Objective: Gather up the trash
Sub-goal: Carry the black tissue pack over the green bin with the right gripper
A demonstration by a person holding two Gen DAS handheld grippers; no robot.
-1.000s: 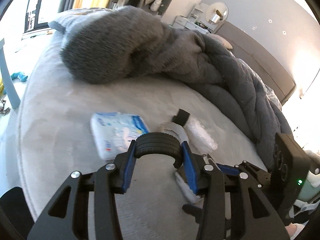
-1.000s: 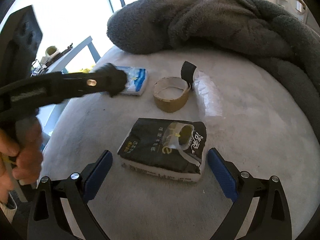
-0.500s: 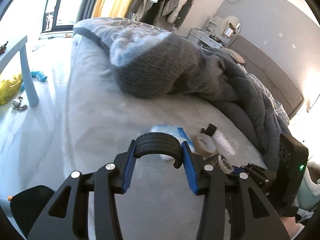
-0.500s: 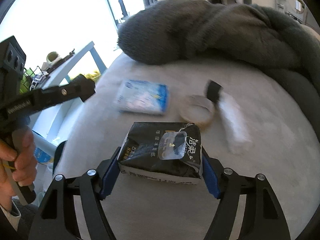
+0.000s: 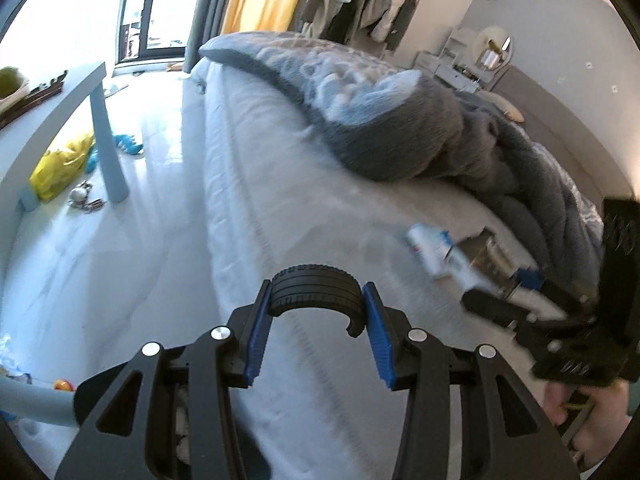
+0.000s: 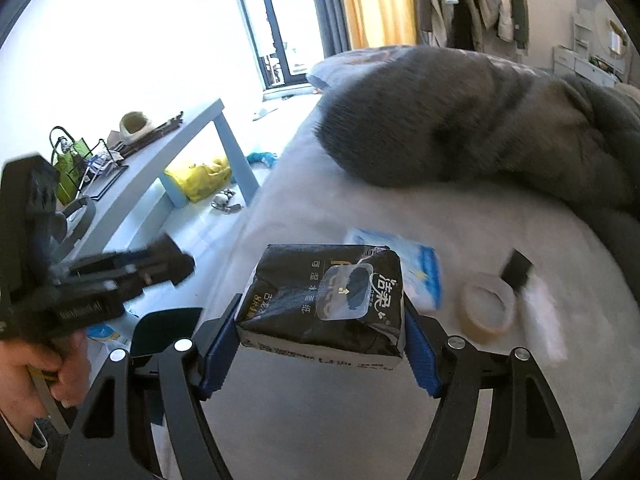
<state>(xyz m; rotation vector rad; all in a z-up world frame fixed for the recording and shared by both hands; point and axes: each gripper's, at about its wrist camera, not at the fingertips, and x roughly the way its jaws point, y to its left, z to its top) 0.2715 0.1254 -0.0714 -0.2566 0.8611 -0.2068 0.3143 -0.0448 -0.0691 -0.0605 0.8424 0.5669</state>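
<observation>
The right hand-held gripper (image 6: 320,344), at the bottom centre of the right wrist frame, pinches a black tissue pack (image 6: 324,296) between its blue pads, holding it clear of the pale grey bed (image 6: 460,400). Behind the pack, at centre right, a white-and-blue tissue packet (image 6: 420,268), a roll of tape (image 6: 486,308) and a crumpled clear wrapper with a black band (image 6: 536,304) lie close together on the bed, below a heaped grey blanket (image 6: 460,120). The left hand-held gripper (image 5: 318,332), at the bottom centre of its own frame, grips a black toy tyre (image 5: 316,292) between its blue pads, over the edge of the bed above the white floor (image 5: 100,240). At left, a light blue tabletop (image 6: 160,168) carries clutter, with a yellow bag (image 6: 200,176) beneath it.
</observation>
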